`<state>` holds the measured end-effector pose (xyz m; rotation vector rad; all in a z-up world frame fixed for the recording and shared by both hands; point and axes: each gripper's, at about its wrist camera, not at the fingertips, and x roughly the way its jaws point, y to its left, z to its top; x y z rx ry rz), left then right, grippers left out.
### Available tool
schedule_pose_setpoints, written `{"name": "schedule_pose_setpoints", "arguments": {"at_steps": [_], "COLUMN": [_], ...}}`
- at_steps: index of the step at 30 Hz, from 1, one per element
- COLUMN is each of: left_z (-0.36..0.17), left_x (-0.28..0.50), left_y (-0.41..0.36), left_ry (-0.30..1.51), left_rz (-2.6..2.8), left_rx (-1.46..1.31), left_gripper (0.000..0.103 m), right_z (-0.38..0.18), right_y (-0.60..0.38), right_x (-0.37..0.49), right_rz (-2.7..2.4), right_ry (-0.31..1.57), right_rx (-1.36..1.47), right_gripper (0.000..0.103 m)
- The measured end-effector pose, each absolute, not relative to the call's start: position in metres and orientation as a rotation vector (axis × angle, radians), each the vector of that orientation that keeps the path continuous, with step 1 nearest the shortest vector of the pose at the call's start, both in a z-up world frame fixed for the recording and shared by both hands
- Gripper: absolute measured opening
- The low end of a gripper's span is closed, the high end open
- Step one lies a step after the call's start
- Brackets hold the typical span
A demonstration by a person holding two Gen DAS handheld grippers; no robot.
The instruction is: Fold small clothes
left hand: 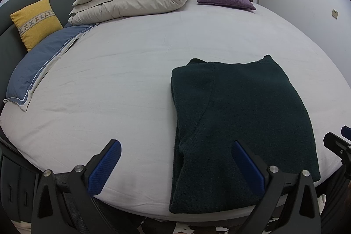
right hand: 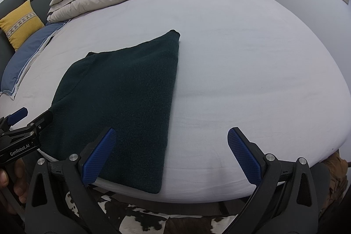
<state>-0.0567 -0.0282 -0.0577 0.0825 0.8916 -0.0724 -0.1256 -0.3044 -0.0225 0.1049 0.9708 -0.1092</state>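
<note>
Left tongs [left hand: 175, 170] spread wide, empty; right tongs [right hand: 171, 157] likewise (both hovering at the near bed edge). Dark green knit sweater [left hand: 239, 120], folded to a long rectangle, lies on the pale-sheeted bed [left hand: 122, 80], long axis running away; near hem between both tongs, neither clearly nearer.
</note>
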Motion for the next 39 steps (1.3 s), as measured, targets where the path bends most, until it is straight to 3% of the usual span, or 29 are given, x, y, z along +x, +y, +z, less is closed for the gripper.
{"name": "schedule_pose_setpoints", "arguments": {"at_steps": [39], "left_z": [-0.061], "left_x": [-0.0578], "left_y": [-0.0285], "left_ry": [0.911], "left_rz": [-0.08], "left_rx": [0.079], "left_gripper": [0.103], "right_z": [-0.0285], "right_y": [-0.3015], "right_x": [-0.1242], "right_rz": [-0.097], "right_ry": [0.989], "right_rx": [0.114], "right_gripper": [0.103]}}
